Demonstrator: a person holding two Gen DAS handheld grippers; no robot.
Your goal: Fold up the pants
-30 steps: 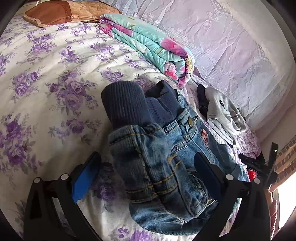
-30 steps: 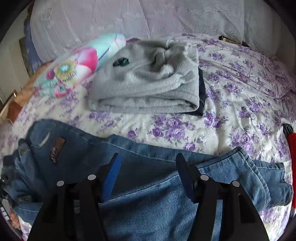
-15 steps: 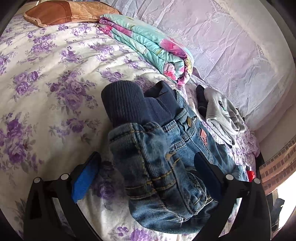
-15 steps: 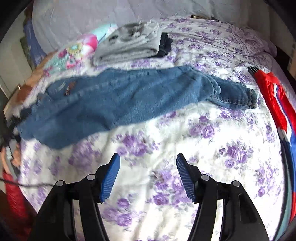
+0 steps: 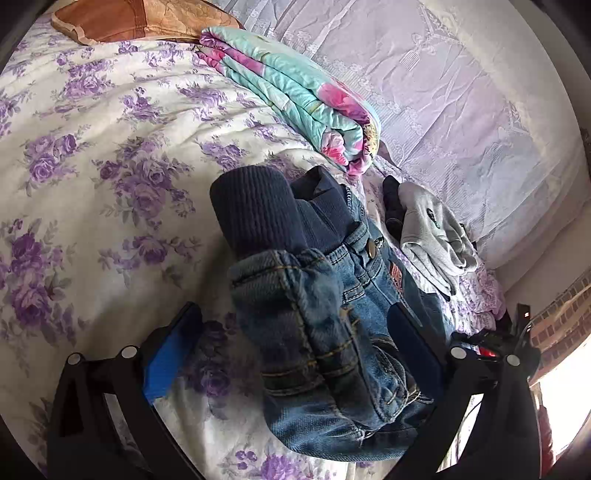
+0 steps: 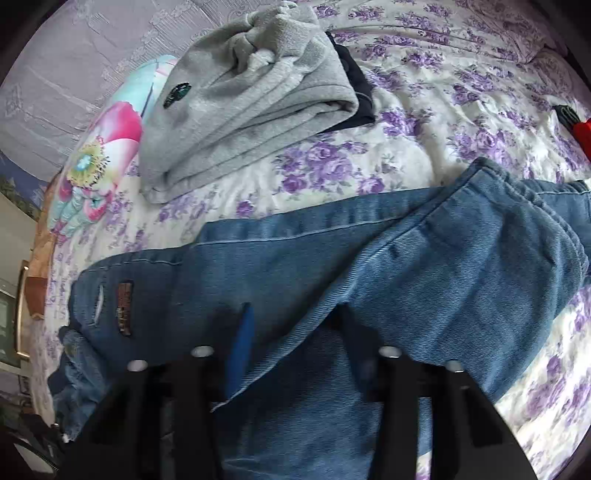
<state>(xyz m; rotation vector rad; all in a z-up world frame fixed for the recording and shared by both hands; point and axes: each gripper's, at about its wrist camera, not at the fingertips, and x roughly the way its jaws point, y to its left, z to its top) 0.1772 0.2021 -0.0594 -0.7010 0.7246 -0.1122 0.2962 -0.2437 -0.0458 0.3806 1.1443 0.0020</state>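
Observation:
Blue jeans (image 5: 325, 332) lie across the flowered bedspread (image 5: 92, 166), their waist bunched up with a dark knit lining showing. My left gripper (image 5: 293, 308) stands open and wide around that waist; its blue left pad (image 5: 173, 354) is clear of the denim. In the right wrist view a leg of the jeans (image 6: 369, 258) runs toward the right. My right gripper (image 6: 295, 310) is down on it and its jaws are closing on a raised fold of denim. The fold lies against the blue pad (image 6: 242, 343) and covers the other finger.
A folded grey sweatshirt (image 6: 251, 99) on a dark garment lies beyond the jeans. A folded floral quilt (image 5: 295, 96) and a brown pillow (image 5: 129, 18) sit farther back. A red item (image 6: 581, 133) is at the right edge. A lavender lace pillow (image 5: 461, 92) bounds the far side.
My right gripper pulled back high over the bed, then came down onto the jeans leg, rolled, and its jaws narrowed around a fold. The left gripper and the waist have not moved.

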